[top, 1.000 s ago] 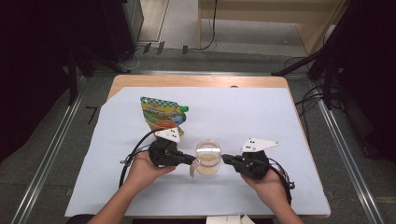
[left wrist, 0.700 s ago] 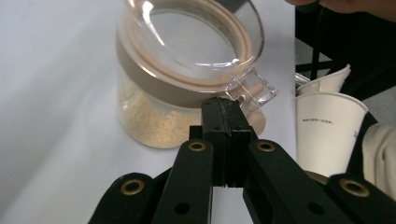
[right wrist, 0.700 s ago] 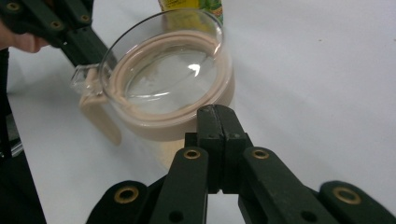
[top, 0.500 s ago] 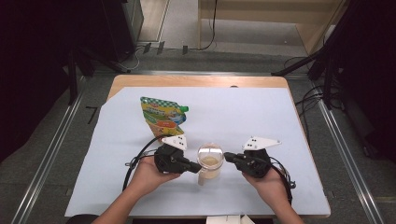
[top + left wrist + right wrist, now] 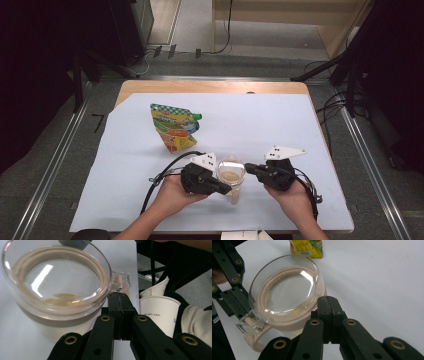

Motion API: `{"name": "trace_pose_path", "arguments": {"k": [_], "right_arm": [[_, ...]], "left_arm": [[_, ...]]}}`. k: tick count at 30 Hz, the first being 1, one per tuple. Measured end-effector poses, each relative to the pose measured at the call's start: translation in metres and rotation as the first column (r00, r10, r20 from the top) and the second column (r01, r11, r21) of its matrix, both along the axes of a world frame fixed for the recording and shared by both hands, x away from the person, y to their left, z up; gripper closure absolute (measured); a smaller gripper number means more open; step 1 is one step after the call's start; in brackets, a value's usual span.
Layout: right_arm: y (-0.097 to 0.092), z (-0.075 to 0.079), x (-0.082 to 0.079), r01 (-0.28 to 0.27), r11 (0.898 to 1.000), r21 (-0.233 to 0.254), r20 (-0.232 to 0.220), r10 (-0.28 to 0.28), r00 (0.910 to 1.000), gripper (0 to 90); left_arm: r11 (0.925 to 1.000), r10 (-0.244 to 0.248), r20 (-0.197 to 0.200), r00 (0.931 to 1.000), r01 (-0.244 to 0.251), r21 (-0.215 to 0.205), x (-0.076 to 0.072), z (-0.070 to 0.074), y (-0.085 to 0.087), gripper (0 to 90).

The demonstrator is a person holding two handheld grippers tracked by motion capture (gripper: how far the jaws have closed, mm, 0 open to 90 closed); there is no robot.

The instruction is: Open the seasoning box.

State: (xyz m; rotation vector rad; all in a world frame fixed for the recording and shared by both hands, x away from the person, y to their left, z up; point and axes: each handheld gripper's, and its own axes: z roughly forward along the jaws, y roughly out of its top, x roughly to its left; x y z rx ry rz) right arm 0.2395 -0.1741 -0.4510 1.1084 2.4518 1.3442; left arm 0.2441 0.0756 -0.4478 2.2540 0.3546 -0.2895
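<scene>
A small glass jar (image 5: 231, 176) with a clear lid and a beige seal ring stands near the table's front edge, some pale grains inside. My left gripper (image 5: 228, 190) is shut and empty, its tip at the jar's near left side. In the left gripper view the closed tips (image 5: 119, 297) touch the lid's clear latch tab (image 5: 121, 281) beside the jar (image 5: 57, 282). My right gripper (image 5: 248, 170) is shut too, empty, its tip (image 5: 328, 300) against the jar's (image 5: 287, 290) right rim. A beige clasp (image 5: 253, 338) hangs below the tab.
A yellow-green spout pouch (image 5: 174, 128) lies on the blue-white mat (image 5: 280, 125) behind and left of the jar. White paper cups (image 5: 158, 312) stand just past the table's front edge, next to a pale sleeve (image 5: 197, 320). The left gripper's black cable (image 5: 160, 175) loops to its left.
My left gripper slid right and nearer, from the jar's left side round to its front by the latch tab. The jar shifted slightly right and nearer. The right gripper barely moved.
</scene>
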Motion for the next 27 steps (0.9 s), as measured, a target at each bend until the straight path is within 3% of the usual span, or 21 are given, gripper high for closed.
{"name": "trace_pose_path", "arguments": {"k": [7, 14, 16, 19, 21, 27], "right_arm": [[-0.003, 0.005, -0.011, -0.011, 1.000, -0.001, 0.015, 0.011, 0.9998, 90.0], [-0.003, 0.009, -0.032, -0.026, 0.999, 0.024, 0.002, 0.026, 0.9997, 90.0], [-0.001, 0.010, -0.038, -0.036, 0.999, 0.025, -0.006, 0.036, 0.9993, 90.0], [0.003, 0.010, -0.045, -0.040, 0.999, 0.006, -0.008, 0.040, 0.9992, 90.0], [0.003, 0.011, -0.049, -0.048, 0.999, 0.023, -0.010, 0.048, 0.9988, 90.0], [0.013, 0.011, -0.065, -0.104, 0.994, 0.042, -0.009, 0.105, 0.9944, 90.0]], "left_arm": [[0.9999, -0.004, -0.024, 0.9997, 0.003, -0.013, 0.002, 0.005, 0.006, 87.0], [0.9980, 0.036, -0.030, 0.9989, -0.038, -0.051, 0.008, 0.021, 0.028, 80.7], [0.9980, 0.041, -0.030, 0.9987, -0.042, -0.048, 0.011, 0.023, 0.034, 79.4], [0.9991, 0.042, -0.018, 0.9989, -0.043, -0.008, 0.015, 0.023, 0.040, 76.4], [0.9990, 0.045, -0.004, 0.9990, -0.045, 0.001, 0.016, 0.022, 0.043, 74.4], [0.9968, 0.077, 0.009, 0.9970, -0.077, -0.021, 0.021, 0.019, 0.047, 61.7]]}}
